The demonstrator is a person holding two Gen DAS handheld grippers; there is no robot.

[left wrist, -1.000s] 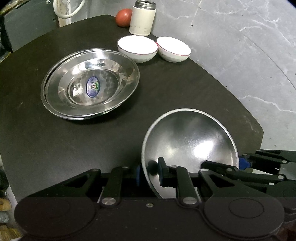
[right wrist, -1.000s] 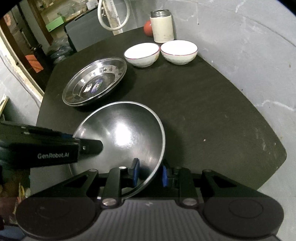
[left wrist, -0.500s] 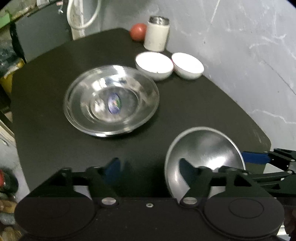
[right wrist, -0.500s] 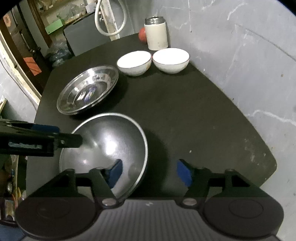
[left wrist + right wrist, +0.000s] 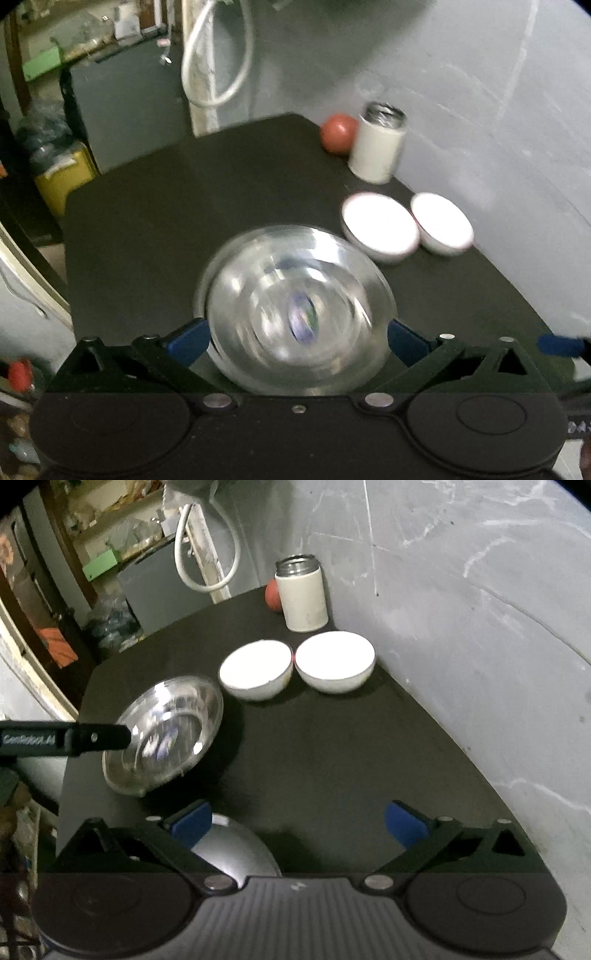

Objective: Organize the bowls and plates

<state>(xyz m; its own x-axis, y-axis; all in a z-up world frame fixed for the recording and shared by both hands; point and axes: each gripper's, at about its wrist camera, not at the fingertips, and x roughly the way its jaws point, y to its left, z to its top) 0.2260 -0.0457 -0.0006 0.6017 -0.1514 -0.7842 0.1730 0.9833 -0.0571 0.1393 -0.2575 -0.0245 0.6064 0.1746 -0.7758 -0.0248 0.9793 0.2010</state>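
Two views, left wrist: left gripper [image 5: 297, 338] spread wide, empty, its blue pads flanking the blurred stacked steel plates [image 5: 295, 310] on the black table [image 5: 147, 206].
Right wrist: right gripper [image 5: 297, 821] released, empty; steel bowl [image 5: 236, 853] beside its left pad [image 5: 190, 821]; two white bowls [image 5: 295, 668] touching, near the flask [image 5: 303, 594].

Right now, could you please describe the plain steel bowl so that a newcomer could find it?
Start at the black table. On its near edge, below the right tool, sits the steel bowl. Unlike the steel plates, it is dull, deep and unlabelled.
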